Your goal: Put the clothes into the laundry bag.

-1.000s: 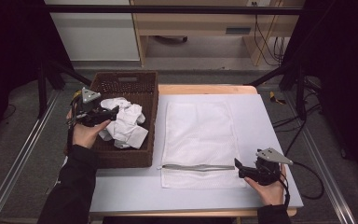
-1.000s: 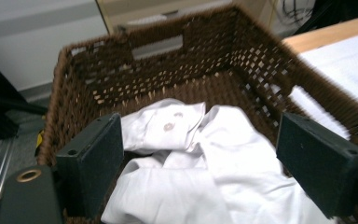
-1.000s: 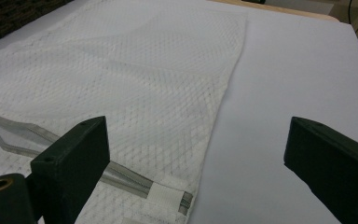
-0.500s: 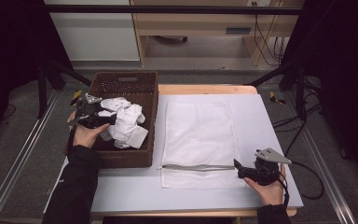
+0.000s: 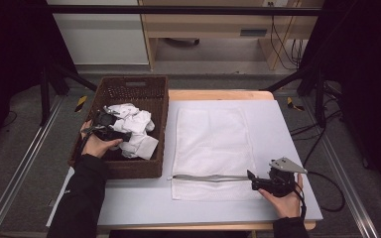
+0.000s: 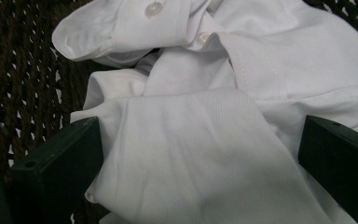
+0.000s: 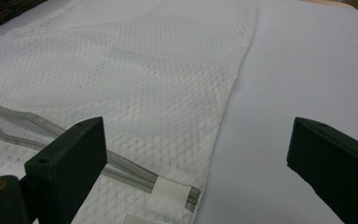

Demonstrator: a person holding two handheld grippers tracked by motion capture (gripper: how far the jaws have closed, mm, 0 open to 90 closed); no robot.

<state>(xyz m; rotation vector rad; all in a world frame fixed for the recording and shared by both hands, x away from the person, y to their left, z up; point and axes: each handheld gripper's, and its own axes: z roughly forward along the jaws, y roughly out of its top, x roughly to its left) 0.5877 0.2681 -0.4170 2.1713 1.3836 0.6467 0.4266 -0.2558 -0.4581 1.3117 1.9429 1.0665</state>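
Observation:
A crumpled white shirt (image 5: 134, 129) lies in a brown wicker basket (image 5: 151, 94) at the table's left. My left gripper (image 5: 121, 134) is down in the basket, open, its jaws spread on either side of a fold of the shirt (image 6: 200, 154), whose buttons and cuff lie beyond. A white mesh laundry bag (image 5: 213, 144) lies flat on the table's middle, its grey zipper (image 5: 208, 177) running across near the front end. My right gripper (image 5: 252, 178) rests at the bag's front right corner, open, with the zipper end (image 7: 177, 189) and the bag's edge between its jaws.
The table (image 5: 287, 129) has a pale grey top with bare surface right of the bag and in front of the basket. A cable (image 5: 327, 191) trails off the right gripper over the table's right edge. Metal rails run along both sides on the floor.
My left gripper has moved down and toward the person inside the basket, closer over the shirt. The right gripper has stayed in place.

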